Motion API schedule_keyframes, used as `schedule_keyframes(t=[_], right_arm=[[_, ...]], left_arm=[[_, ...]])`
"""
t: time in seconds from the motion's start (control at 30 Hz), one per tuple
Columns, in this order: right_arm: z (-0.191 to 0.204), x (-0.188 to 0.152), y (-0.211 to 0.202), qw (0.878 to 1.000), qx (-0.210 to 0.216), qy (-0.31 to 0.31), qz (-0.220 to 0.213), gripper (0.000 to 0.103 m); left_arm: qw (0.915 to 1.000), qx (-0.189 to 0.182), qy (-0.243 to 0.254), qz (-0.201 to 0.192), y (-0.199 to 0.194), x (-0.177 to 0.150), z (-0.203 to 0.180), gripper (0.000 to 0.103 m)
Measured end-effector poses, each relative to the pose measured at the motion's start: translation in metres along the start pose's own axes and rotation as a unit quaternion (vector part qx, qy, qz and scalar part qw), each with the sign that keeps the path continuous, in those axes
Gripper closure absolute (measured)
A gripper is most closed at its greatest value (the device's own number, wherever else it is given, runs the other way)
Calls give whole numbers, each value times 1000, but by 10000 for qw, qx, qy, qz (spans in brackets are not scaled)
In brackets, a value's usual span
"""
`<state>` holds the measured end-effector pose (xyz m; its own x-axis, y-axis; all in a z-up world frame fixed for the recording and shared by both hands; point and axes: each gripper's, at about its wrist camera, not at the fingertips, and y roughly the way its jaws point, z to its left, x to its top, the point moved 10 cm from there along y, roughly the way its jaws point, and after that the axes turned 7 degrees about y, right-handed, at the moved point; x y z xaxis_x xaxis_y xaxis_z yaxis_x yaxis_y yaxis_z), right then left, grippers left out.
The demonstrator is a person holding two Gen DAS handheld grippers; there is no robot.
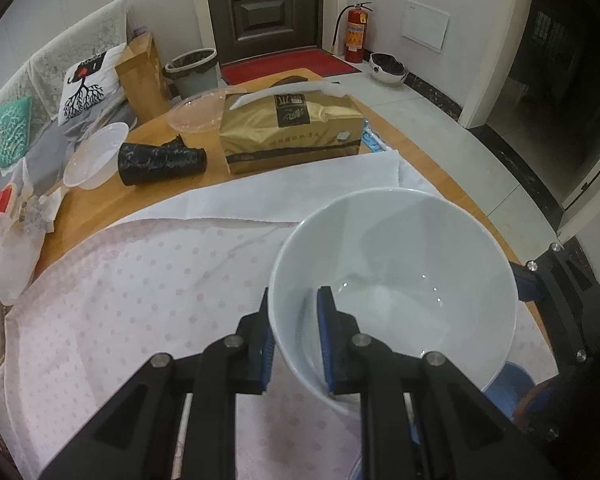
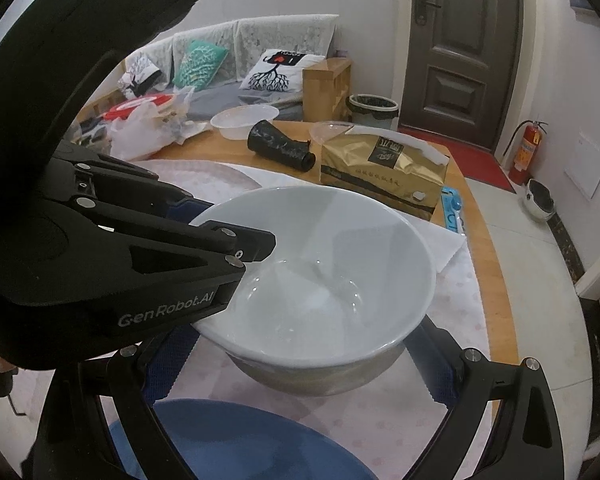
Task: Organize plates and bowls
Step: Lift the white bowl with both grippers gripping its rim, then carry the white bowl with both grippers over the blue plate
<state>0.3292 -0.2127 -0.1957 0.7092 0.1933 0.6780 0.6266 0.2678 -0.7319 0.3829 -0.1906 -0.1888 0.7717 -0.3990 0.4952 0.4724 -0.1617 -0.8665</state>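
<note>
Left wrist view. I am holding the white bowl by its near wall with the left gripper: one blue pad is sitting inside the bowl, the other outside, the jaws narrowed onto the rim. The bowl is hanging above the dotted cloth, nearer to me than the gold tissue box. At the right edge of this view, part of the right gripper is showing just beside the bowl.

Right wrist view. The right gripper is standing wide open, its fingers straddling the bowl from below and to either side; contact is not evident, so I am treating it as holding nothing. The left gripper is pinching the rim on the side away from the tissue box. A blue plate is lying below the bowl (likely the stacking place).

Handling, as I judge it: glazed ceramic, rigid, fairly heavy, slippery and chip-prone; a single-wall pinch may pivot, so support low on the outer wall is advisable.
</note>
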Motion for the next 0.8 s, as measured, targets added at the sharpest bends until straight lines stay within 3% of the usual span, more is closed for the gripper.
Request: schedule_keyframes(t=[0.33, 0.8], right_arm=[[-5, -8, 1, 9996, -118, 15, 244, 6], [-2, -27, 5, 9987, -38, -183, 467, 6]], left_arm=[[9995, 195, 248, 61, 7, -4, -7, 86], [9999, -7, 110, 95, 10, -7, -3, 84]])
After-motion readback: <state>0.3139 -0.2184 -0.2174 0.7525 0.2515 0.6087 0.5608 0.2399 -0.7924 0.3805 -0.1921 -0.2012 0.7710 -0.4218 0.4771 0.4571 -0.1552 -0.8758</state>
